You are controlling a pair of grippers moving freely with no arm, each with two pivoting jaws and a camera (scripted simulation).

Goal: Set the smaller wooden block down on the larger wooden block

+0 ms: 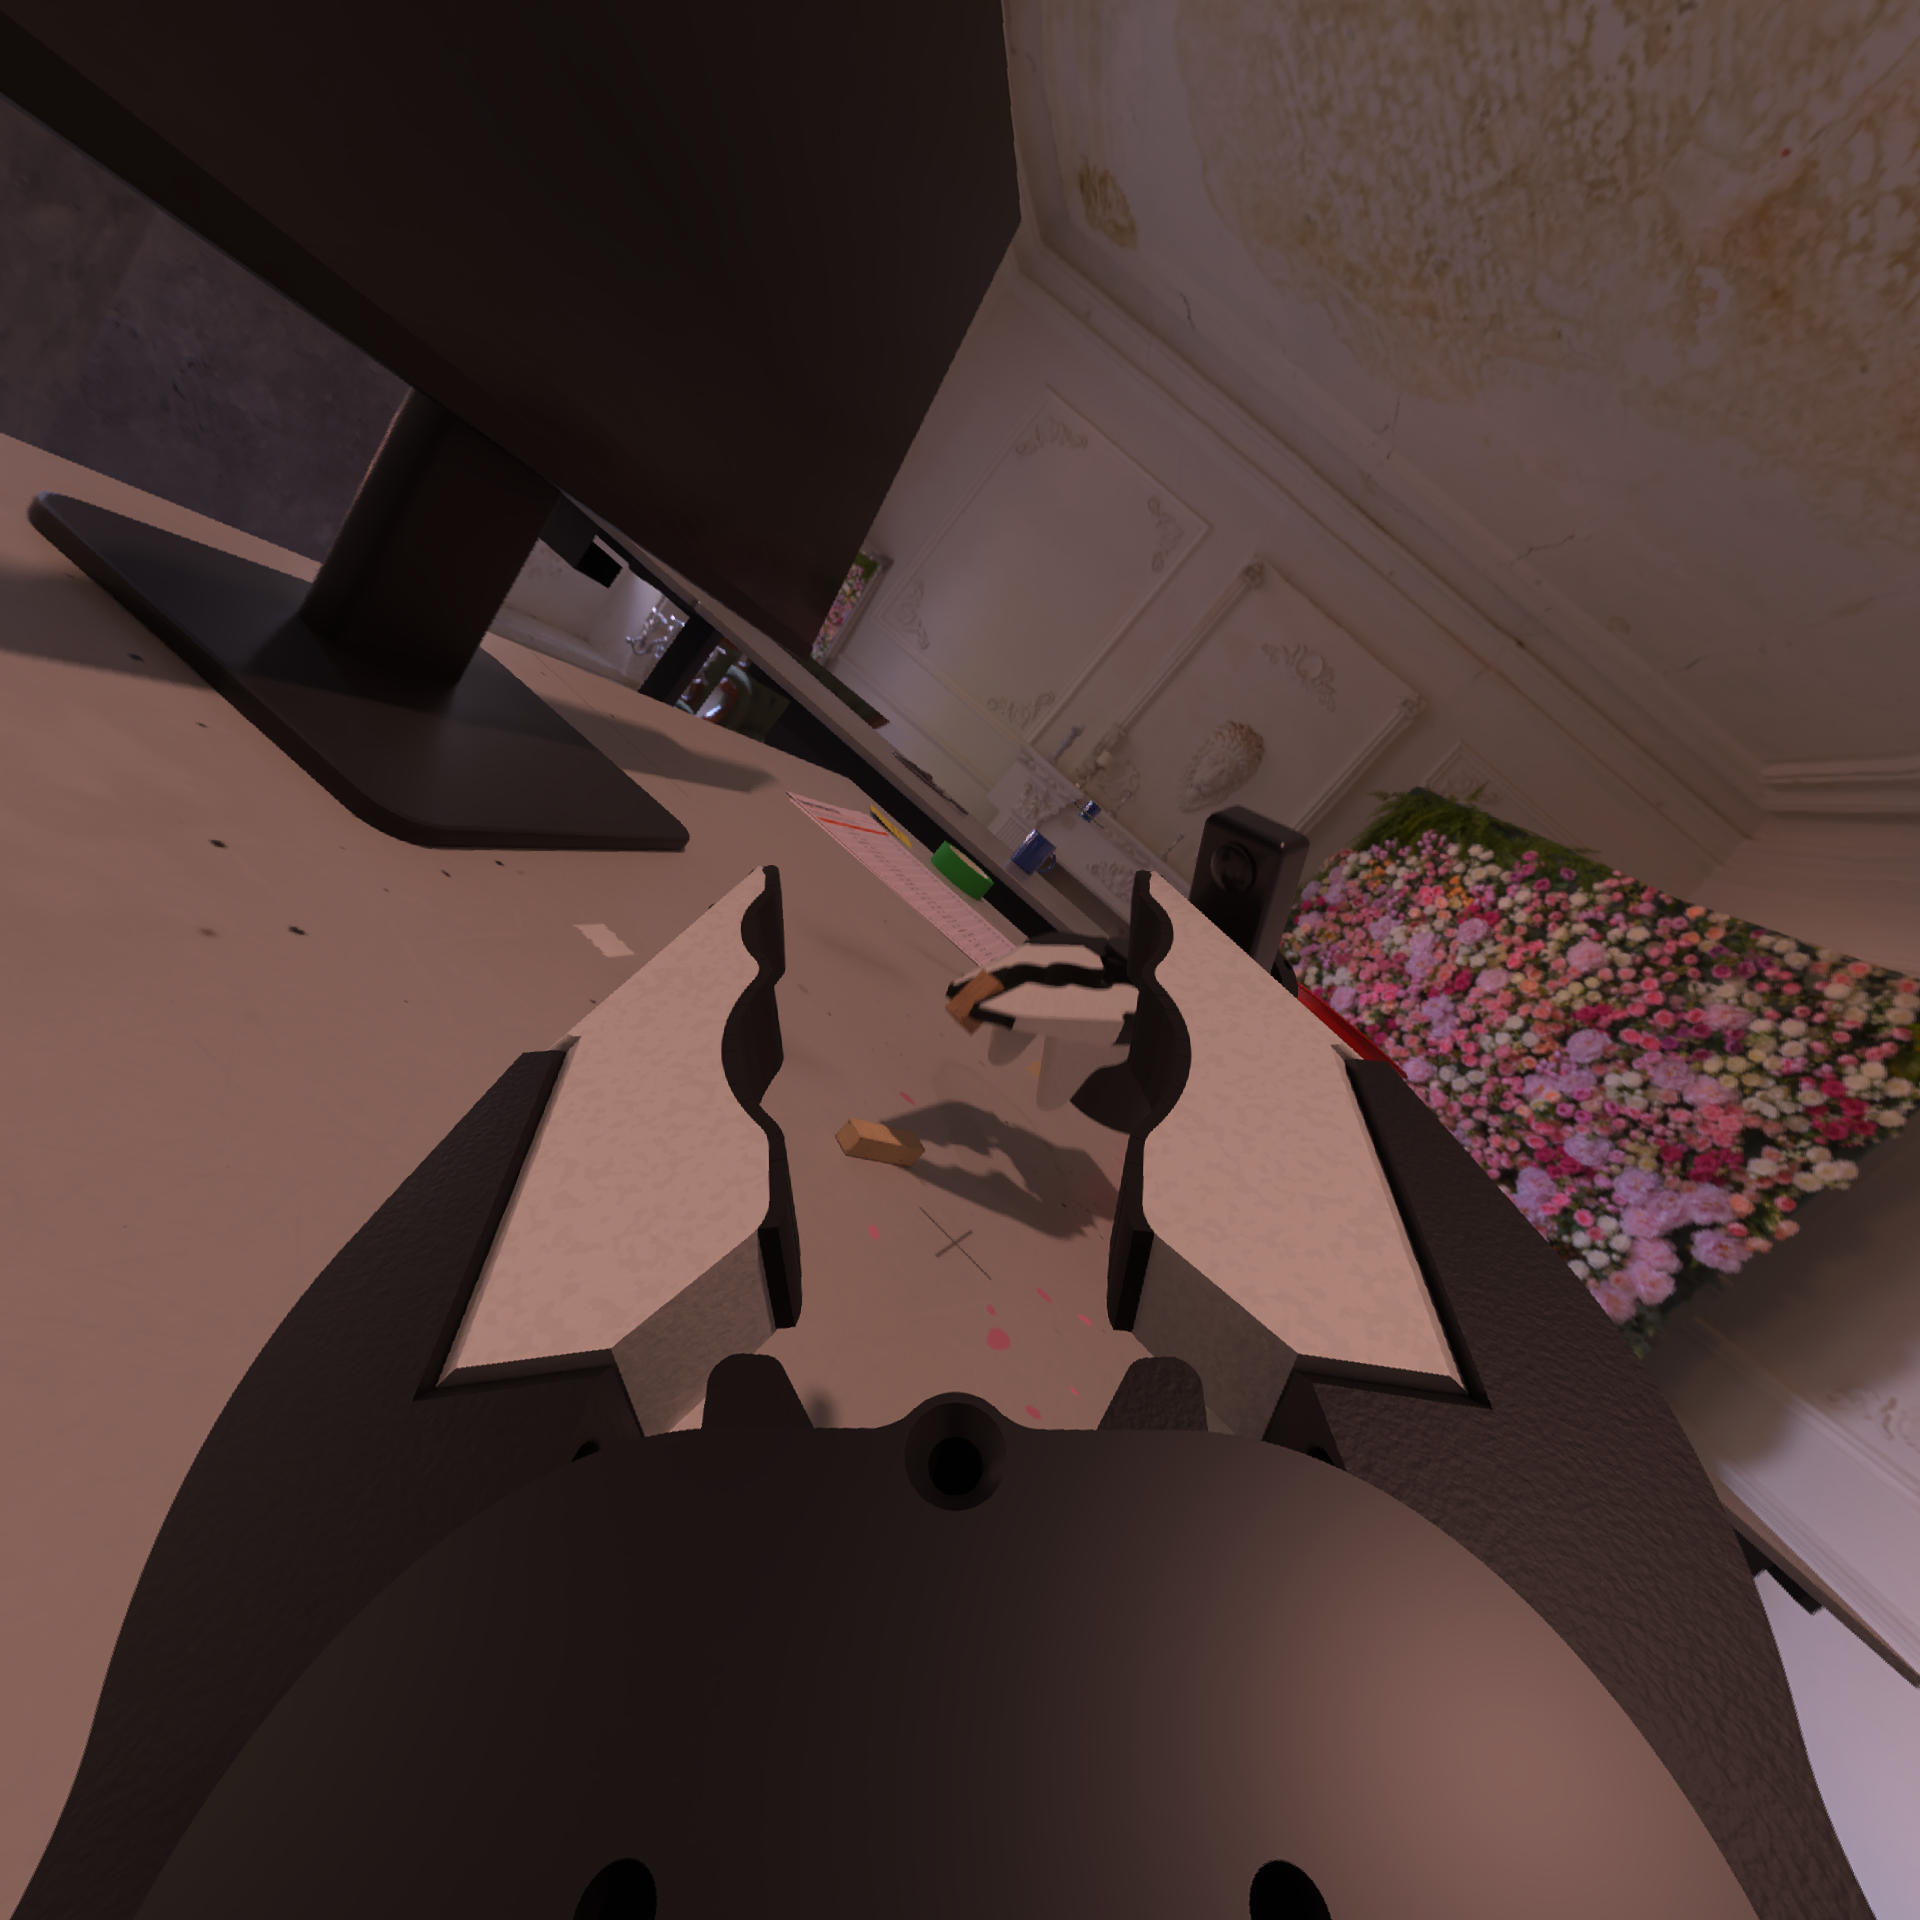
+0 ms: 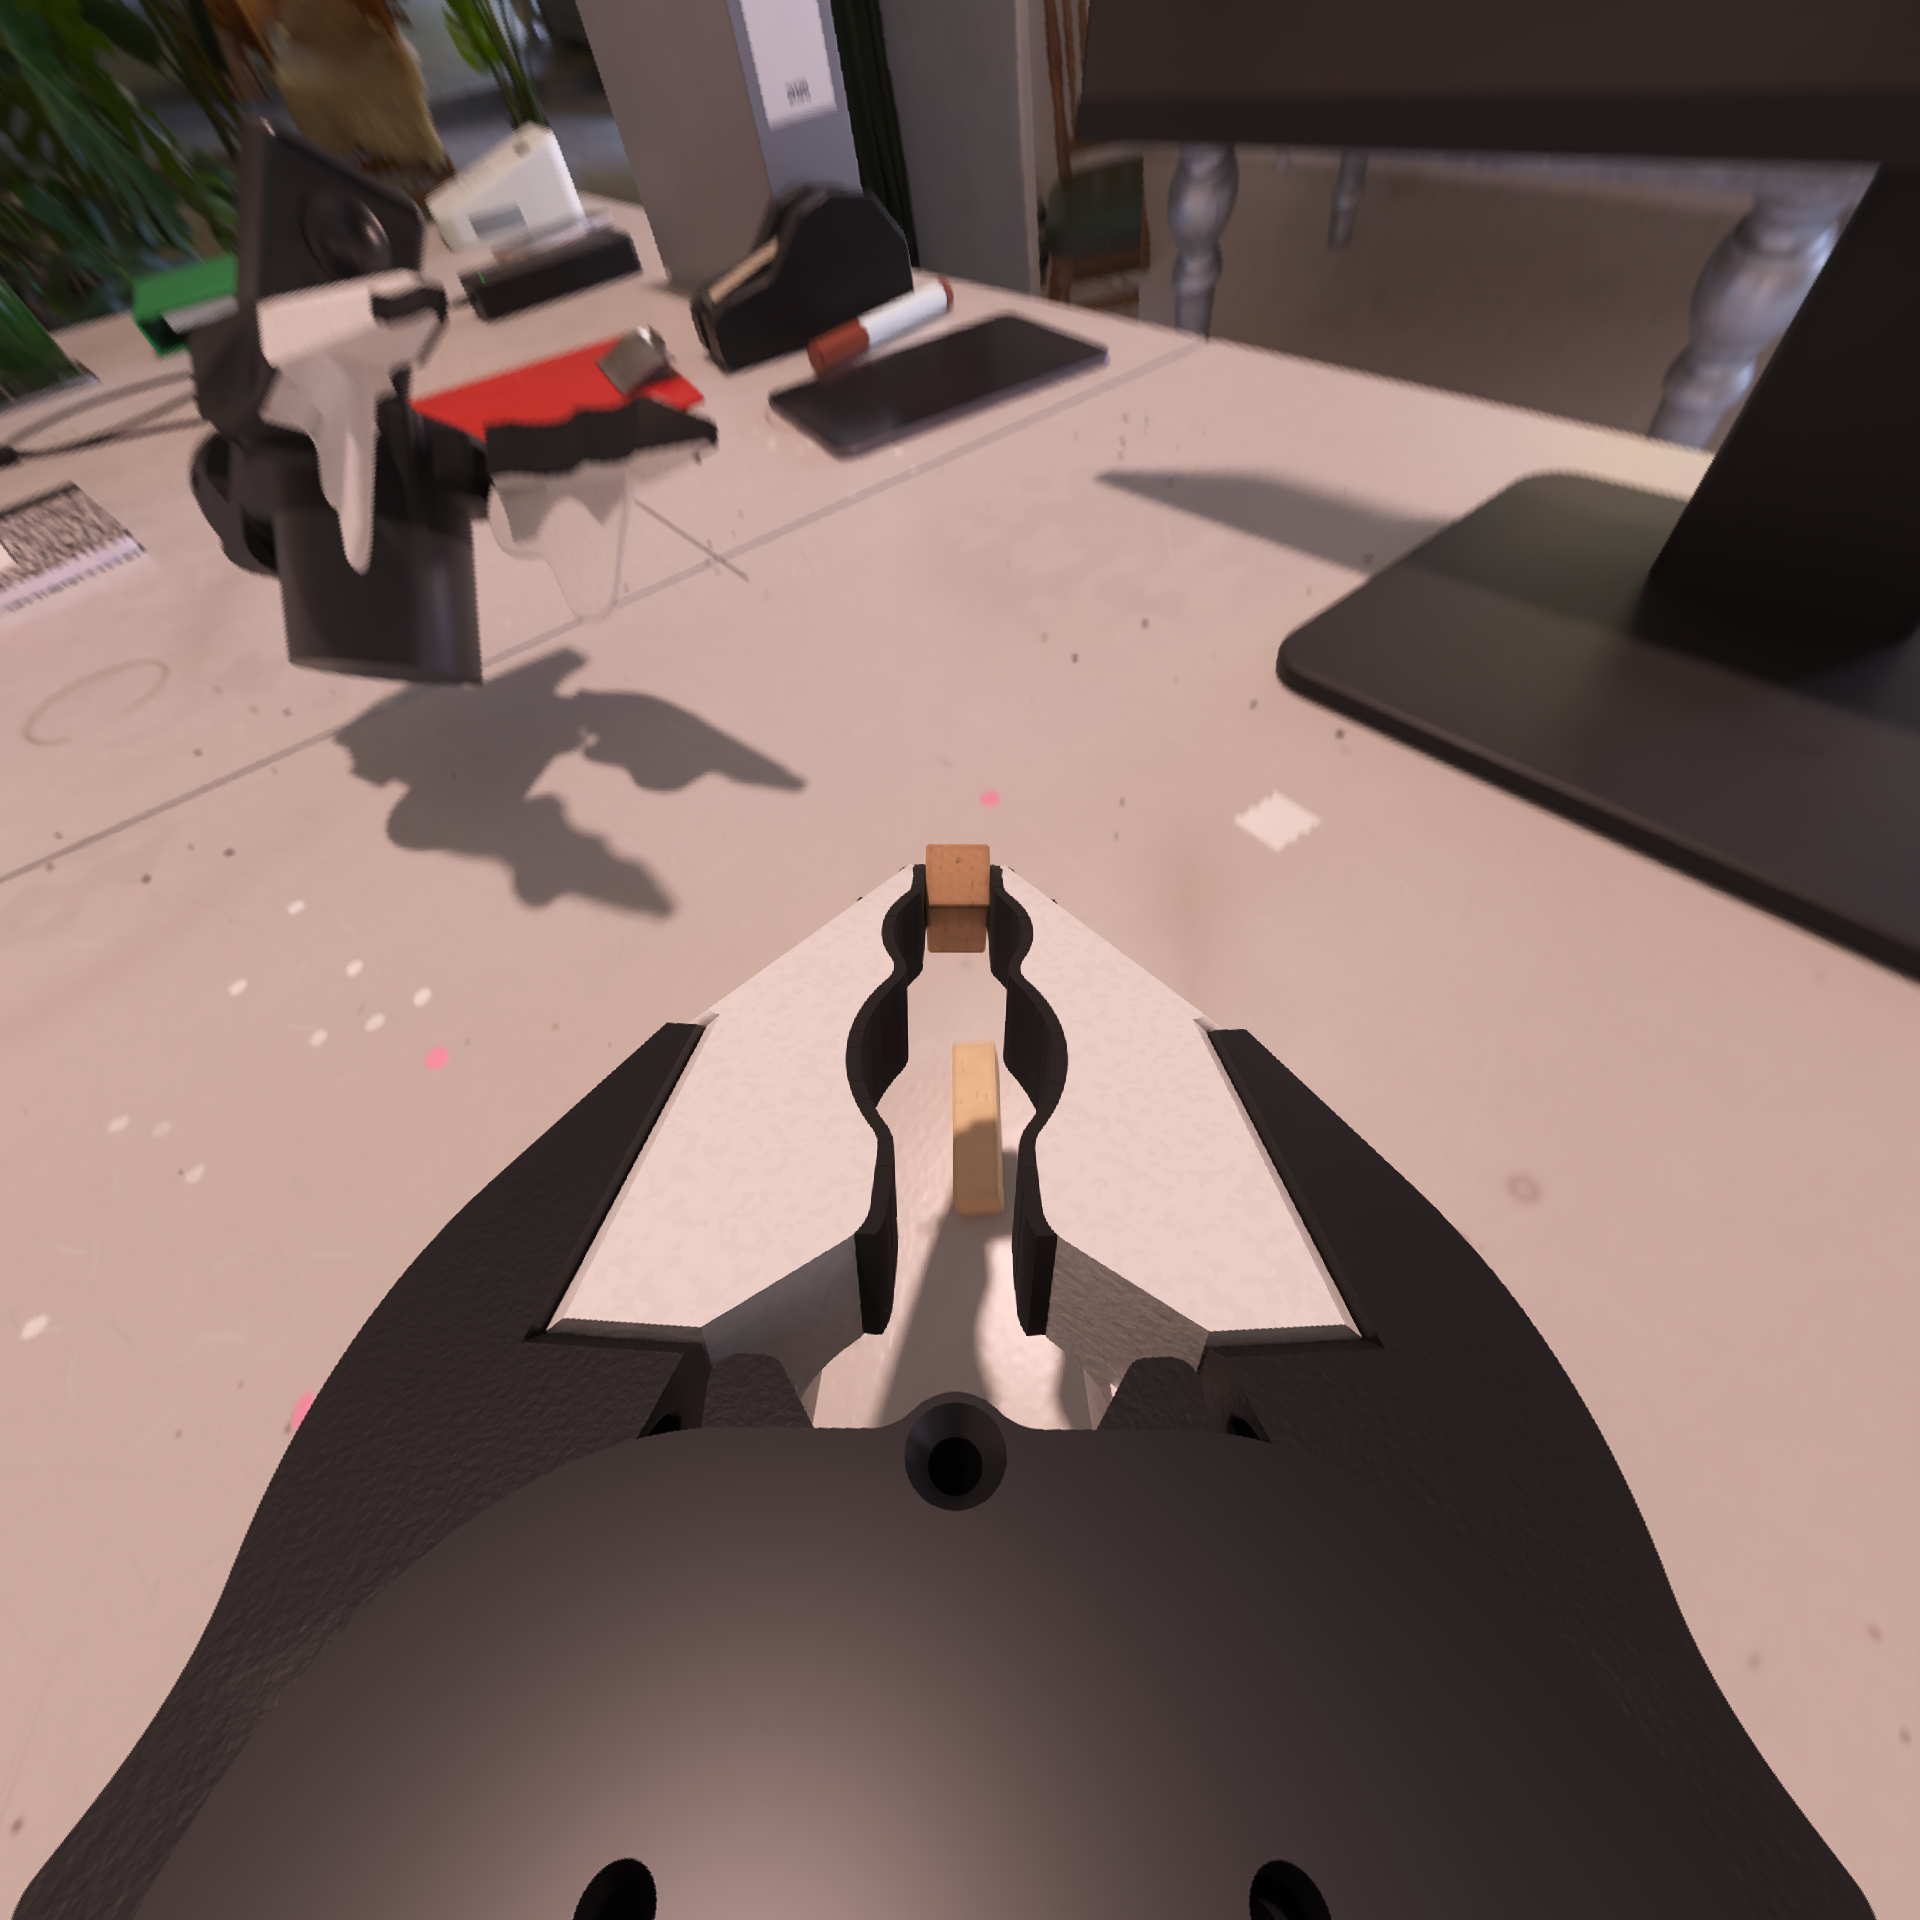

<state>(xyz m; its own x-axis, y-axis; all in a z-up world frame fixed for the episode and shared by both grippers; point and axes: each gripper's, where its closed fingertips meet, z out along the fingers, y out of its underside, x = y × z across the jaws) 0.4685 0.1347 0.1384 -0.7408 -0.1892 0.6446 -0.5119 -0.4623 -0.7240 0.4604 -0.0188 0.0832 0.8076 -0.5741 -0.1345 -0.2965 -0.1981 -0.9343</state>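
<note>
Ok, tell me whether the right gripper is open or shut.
Shut on the smaller wooden block: the right gripper pinches it at its fingertips, above the larger wooden block lying on the table.

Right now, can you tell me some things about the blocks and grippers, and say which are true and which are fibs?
1. The right gripper holds the small block. True.
2. The big block is in the left gripper. False: it lies on the table, and the left gripper is open and holds nothing.
3. The small block already sits on the big block. False: it is up in the air, pinched at the fingertips, apart from the big block.
4. A dark monitor stand is on the table. True.
</note>
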